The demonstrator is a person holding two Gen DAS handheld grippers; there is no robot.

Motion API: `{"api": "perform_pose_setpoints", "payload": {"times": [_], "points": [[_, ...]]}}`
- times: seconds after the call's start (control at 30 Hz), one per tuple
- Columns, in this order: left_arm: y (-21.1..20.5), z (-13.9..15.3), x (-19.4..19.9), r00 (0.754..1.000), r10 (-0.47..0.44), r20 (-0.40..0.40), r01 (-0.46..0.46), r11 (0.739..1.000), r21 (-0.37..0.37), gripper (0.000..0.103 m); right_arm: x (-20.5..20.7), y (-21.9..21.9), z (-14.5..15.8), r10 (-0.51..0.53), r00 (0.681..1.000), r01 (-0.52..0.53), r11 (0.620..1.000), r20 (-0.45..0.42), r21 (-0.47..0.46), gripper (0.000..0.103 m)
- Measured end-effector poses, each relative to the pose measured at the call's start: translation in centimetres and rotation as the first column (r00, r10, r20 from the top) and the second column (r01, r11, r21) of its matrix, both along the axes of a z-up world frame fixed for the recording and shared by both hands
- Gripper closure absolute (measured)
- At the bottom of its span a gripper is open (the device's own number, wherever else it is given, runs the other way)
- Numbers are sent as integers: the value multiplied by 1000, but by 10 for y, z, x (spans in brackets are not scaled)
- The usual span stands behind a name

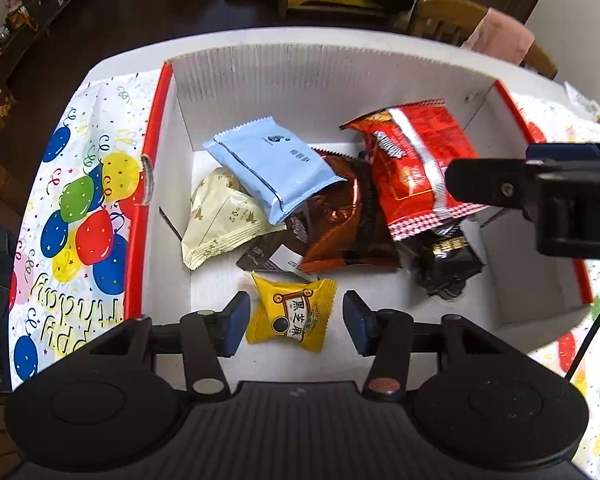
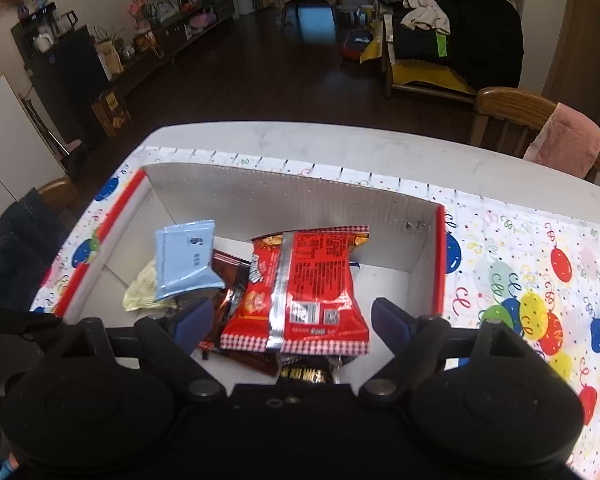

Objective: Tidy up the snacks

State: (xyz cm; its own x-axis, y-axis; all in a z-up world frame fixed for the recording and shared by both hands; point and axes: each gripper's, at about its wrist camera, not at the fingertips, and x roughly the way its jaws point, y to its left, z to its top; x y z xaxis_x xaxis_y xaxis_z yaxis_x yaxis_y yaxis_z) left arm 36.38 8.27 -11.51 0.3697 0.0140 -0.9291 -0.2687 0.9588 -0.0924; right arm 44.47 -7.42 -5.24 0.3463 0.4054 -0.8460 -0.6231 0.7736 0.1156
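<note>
- Looking down the left gripper (image 1: 294,318), we see its blue pads spread, with a yellow candy packet (image 1: 292,312) lying between them on the floor of the box; neither pad presses on it.
- The box (image 1: 300,68) is white cardboard with red-edged side walls, and it stands on a balloon-print tablecloth (image 1: 80,208).
- Piled in the box, we note a light blue packet (image 1: 276,168) leaning over a cream packet (image 1: 220,220) and a brown packet (image 1: 340,220); a red packet (image 1: 412,168) lies on top at the right, over a black packet (image 1: 448,264).
- In the right wrist view, the right gripper (image 2: 292,324) stands wide apart on either side of the red packet (image 2: 304,288), with its pads clear of it.
- Beyond the table (image 2: 340,140) we see a wooden chair (image 2: 512,112) draped with a pink cloth (image 2: 568,140).
</note>
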Motion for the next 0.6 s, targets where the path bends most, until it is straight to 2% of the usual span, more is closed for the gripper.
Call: {"api": "perform_pose_setpoints", "payload": {"times": [0.1, 0.4, 0.47, 0.6], "points": [[-2, 10, -10, 999, 9, 35, -9, 1000, 12, 41, -9, -9, 9, -5, 1000, 5, 1000, 4, 28, 13], [6, 43, -42, 990, 49, 132, -52, 998, 20, 39, -41, -33, 38, -17, 999, 13, 993, 37, 113, 8], [7, 50, -48, 987, 47, 151, -50, 999, 20, 35, -49, -37, 43, -20, 999, 14, 992, 45, 129, 7], [3, 66, -63, 979, 33, 200, -42, 998, 39, 35, -64, -45, 51, -26, 998, 15, 987, 65, 159, 6]]}}
